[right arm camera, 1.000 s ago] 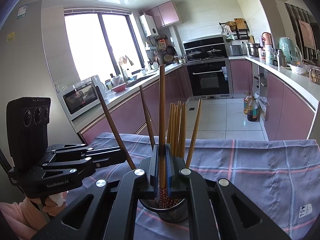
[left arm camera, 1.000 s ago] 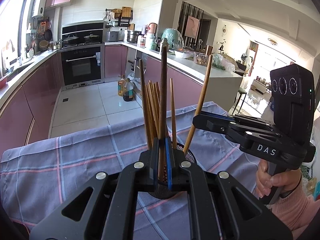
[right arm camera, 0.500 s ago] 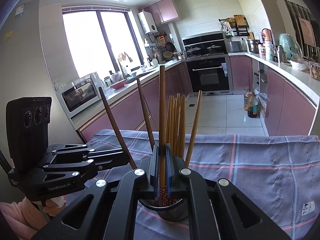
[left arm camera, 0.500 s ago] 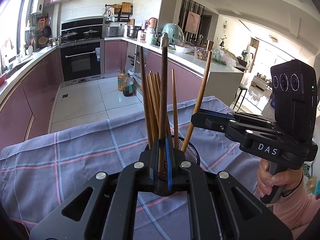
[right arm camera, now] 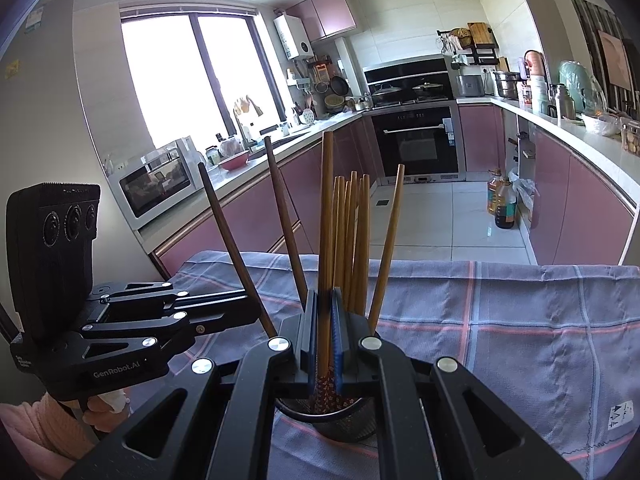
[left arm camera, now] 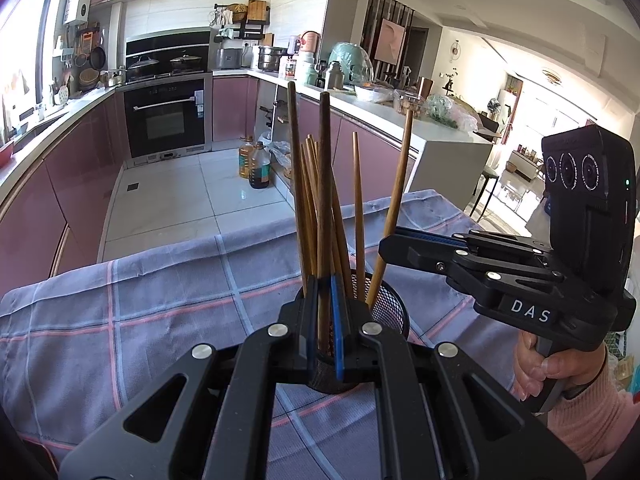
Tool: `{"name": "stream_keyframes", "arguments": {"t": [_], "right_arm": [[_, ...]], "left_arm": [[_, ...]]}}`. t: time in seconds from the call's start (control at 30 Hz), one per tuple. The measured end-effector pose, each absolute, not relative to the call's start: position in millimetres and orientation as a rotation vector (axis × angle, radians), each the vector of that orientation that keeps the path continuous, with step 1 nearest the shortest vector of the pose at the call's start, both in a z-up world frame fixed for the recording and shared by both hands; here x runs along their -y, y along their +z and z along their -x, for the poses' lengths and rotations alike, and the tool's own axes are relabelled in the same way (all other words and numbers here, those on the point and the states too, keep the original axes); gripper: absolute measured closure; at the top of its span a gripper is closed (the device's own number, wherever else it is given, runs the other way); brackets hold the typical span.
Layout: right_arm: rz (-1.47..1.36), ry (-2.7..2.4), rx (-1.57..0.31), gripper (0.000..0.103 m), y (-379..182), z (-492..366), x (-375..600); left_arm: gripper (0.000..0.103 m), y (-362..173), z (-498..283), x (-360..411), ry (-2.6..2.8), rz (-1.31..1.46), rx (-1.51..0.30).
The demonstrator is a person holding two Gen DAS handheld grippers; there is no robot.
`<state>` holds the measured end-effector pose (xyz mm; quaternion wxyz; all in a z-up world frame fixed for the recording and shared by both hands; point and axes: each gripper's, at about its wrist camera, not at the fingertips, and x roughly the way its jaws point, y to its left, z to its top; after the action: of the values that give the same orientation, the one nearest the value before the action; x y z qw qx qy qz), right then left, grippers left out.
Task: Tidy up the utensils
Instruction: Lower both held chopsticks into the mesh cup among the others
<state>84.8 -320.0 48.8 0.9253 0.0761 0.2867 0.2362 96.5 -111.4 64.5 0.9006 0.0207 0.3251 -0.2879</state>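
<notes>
Little has moved since a second ago: each hand-held gripper, left (left arm camera: 325,320) and right (right arm camera: 325,336), stays closed on one chopstick (left arm camera: 323,208) (right arm camera: 326,240) standing in the holder (left arm camera: 386,312) on the worktop (left arm camera: 160,320), so next comes, I think, releasing both sticks.

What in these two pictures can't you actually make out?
- Holder base, left wrist view: hidden behind the left gripper.
- Chopstick lower ends, right wrist view: lost inside the mesh holder, behind the right gripper.
- Small print on the cloth tag, right wrist view: too small to read.
- Jars on the counter, left wrist view: too small to identify.
</notes>
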Motion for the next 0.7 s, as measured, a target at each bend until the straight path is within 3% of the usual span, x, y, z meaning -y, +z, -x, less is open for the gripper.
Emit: {"name": "stream_keyframes", "arguments": {"t": [0.7], "right_arm": [[-0.156,0.474,-0.61,0.097,44,-100,316]], "left_arm": [[0.096,58,-121,113,-0.563,-0.028,-0.692]]}}
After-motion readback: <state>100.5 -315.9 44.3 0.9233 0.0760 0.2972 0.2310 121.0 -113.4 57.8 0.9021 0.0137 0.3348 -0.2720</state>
